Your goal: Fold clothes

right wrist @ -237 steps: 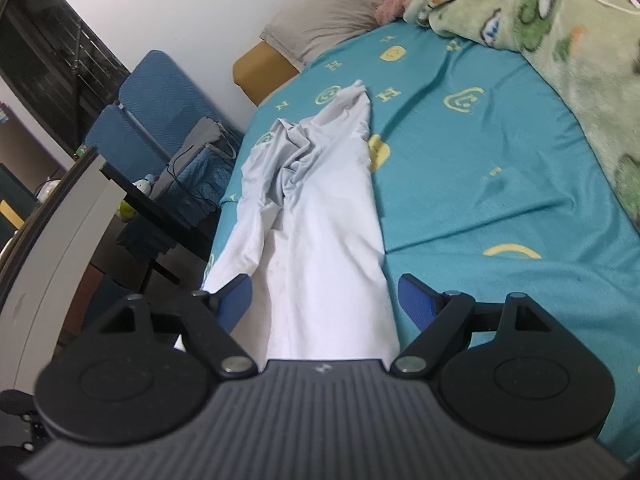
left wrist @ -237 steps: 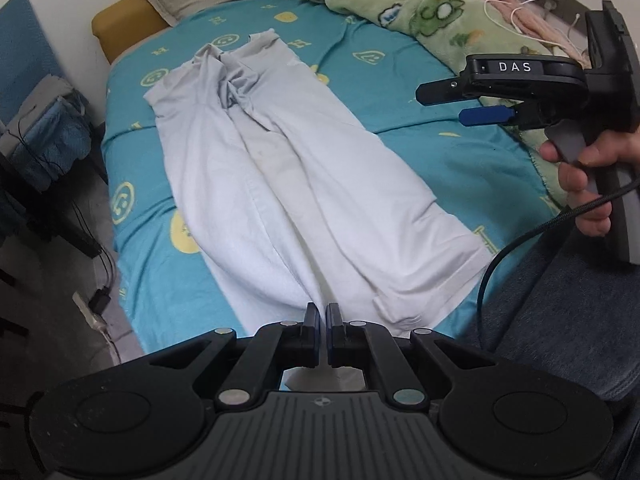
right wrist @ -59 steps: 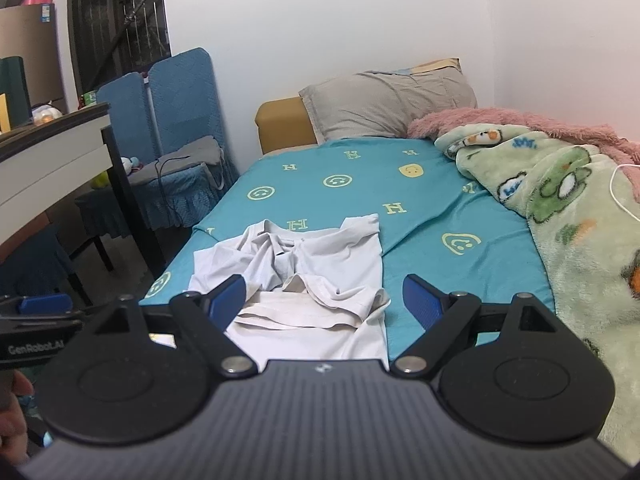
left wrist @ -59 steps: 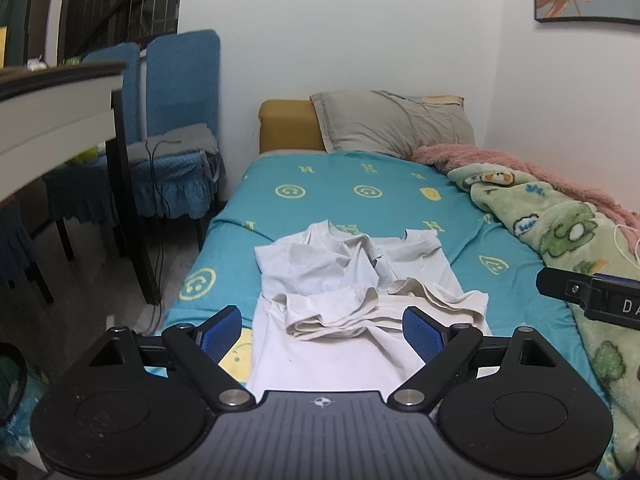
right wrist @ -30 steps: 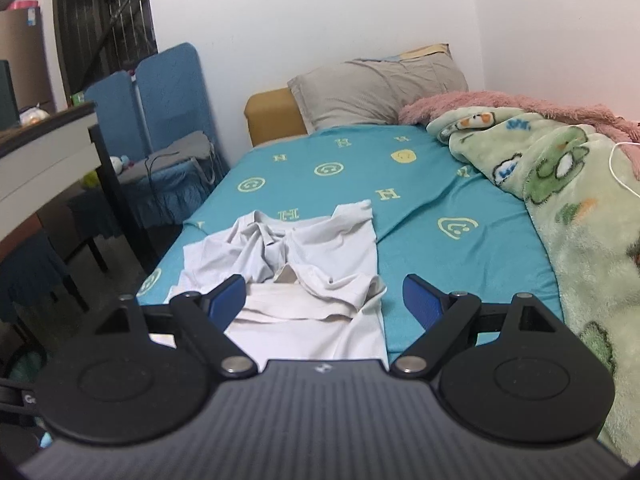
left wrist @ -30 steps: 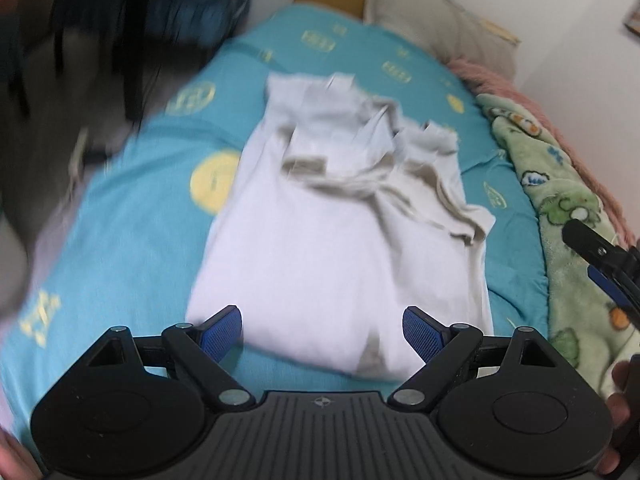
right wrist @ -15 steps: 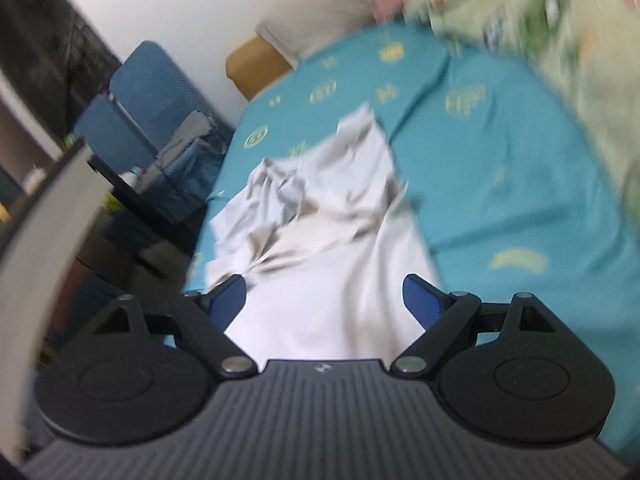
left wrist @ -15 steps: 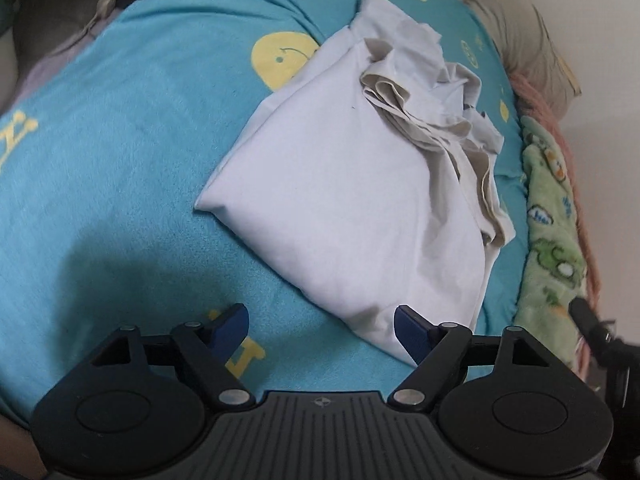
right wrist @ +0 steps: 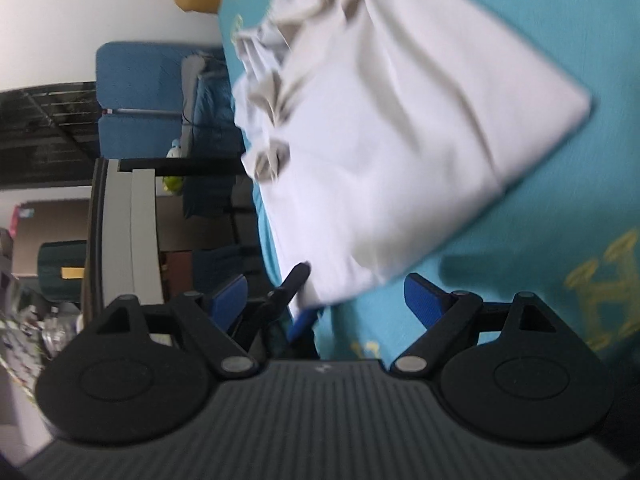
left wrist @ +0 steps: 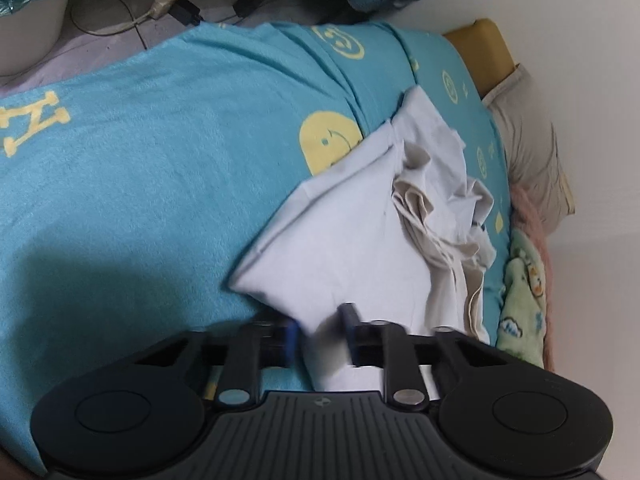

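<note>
I am reading the left gripper (left wrist: 320, 334) first: its two fingers are standing a narrow gap apart with the near fold of the white garment (left wrist: 360, 248) lying between them. Motion blur is hiding the pad contact, so I cannot tell whether they are actually pinching the cloth. The right gripper (right wrist: 326, 300) is showing its blue pads (right wrist: 424, 300) spread wide, holding nothing, hovering just short of the garment's near corner. In the right wrist view, the left gripper's black fingertip is touching that same edge.

The garment is lying folded over on the teal bedsheet (left wrist: 140, 160), smooth at the near end and bunched into cream-coloured folds at the far end. Beyond it, a grey pillow (left wrist: 528, 148) is resting against the wall, with a green patterned blanket (left wrist: 520, 300) alongside. A blue chair (right wrist: 136, 96) is standing beside the bed.
</note>
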